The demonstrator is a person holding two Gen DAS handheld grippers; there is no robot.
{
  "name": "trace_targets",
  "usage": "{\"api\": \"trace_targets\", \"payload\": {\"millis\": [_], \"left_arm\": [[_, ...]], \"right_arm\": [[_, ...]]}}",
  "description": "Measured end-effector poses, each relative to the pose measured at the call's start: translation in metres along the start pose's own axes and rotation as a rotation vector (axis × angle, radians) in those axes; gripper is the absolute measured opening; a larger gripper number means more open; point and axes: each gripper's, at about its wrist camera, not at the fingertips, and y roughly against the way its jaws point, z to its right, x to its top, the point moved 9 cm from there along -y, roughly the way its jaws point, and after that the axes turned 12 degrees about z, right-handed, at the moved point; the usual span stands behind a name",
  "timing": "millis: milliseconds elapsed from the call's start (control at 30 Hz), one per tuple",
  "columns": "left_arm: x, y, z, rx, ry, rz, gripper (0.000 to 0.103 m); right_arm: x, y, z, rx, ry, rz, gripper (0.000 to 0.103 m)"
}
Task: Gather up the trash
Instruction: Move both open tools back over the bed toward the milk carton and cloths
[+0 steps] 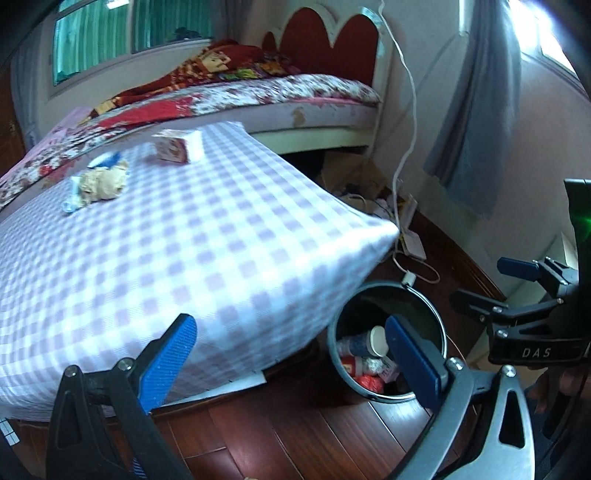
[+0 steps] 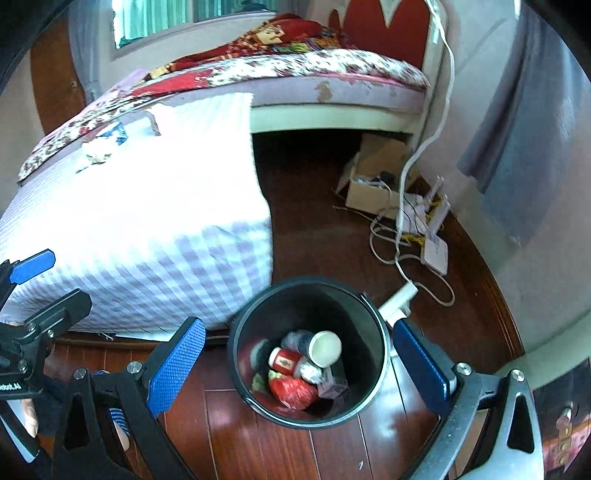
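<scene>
place: home bedroom | evidence: bed (image 1: 295, 88), headboard (image 1: 325, 44), curtained window (image 1: 129, 33)

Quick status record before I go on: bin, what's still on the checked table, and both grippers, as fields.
bin: black round bin on the wood floor beside the checked table, open top
bin contents: paper cup, red wrapper, other scraps
trash left on table: crumpled brown paper, small carton, blue-white scrap
left gripper: open, empty, near table edge
right gripper: open, empty, above the bin
</scene>
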Motion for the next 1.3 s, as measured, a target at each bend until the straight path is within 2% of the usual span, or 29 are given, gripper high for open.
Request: {"api": "trace_targets", "payload": {"millis": [300,733,1133,1233,1300], "left_arm": [[0.017,0.005,-0.048,0.071,0.037,0.039,0.102],[0.036,-0.004,-0.140,0.205,0.109,0.062,0.102],[0.065,-0.046,-0.210,0.287,0.154,0.064,0.102],[0.074,-0.065,-0.223,0.298,0.180,0.061,0.100],[0.079,-0.076,-0.228,0.296,0.190,0.058,0.095]], "right_arm": [[0.035,-0.009,-0.048,0.057,0.058,0.048,0.102],[0.087,-0.039,-0.124,0.151,0.154,0.098,0.102],[0.150,-0.101,-0.179,0.221,0.208,0.118,0.102],[0.166,-0.122,-0.191,0.243,0.208,0.109,0.102],[0.178,-0.138,-0.199,0.252,0.213,0.103,0.102]]}}
